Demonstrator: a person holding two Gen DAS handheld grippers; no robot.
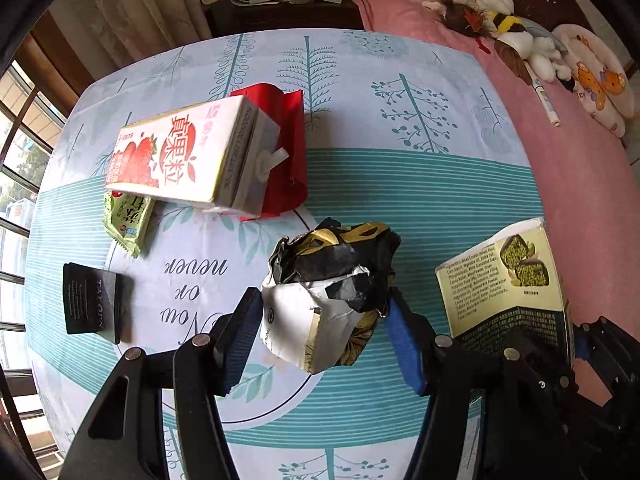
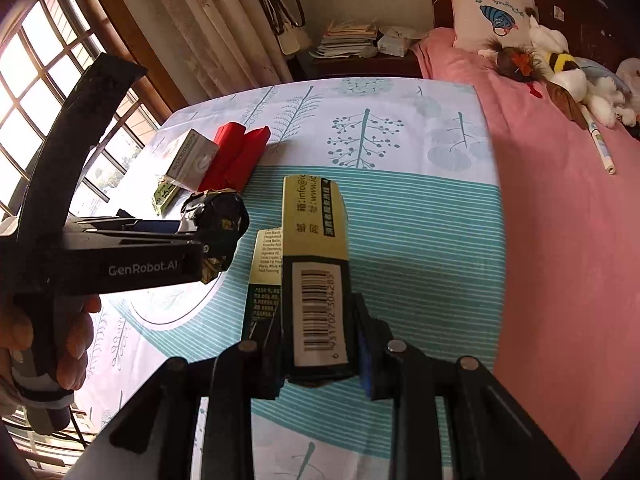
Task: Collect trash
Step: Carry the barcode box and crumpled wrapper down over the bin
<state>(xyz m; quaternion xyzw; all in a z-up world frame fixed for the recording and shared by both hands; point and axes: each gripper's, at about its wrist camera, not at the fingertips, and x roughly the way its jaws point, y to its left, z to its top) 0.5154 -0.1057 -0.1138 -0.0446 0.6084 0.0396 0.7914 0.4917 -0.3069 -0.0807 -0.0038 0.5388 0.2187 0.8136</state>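
Observation:
My left gripper (image 1: 324, 328) is shut on a crumpled black, gold and white wrapper (image 1: 332, 288) and holds it above the table; it also shows in the right wrist view (image 2: 218, 232). My right gripper (image 2: 320, 360) is shut on a yellow and dark green snack box (image 2: 316, 276), seen at the right of the left wrist view (image 1: 504, 280). On the table lie a strawberry milk carton (image 1: 188, 156) on a red box (image 1: 290, 148), a green sachet (image 1: 128, 220) and a black card box (image 1: 94, 300).
The table has a blue and white tree-print cloth (image 1: 400, 168). A pink bed (image 2: 560, 200) with a pillow and plush toys (image 1: 520, 36) runs along the right. A window (image 2: 52, 92) and curtains are at the left, a nightstand with papers (image 2: 352, 40) behind.

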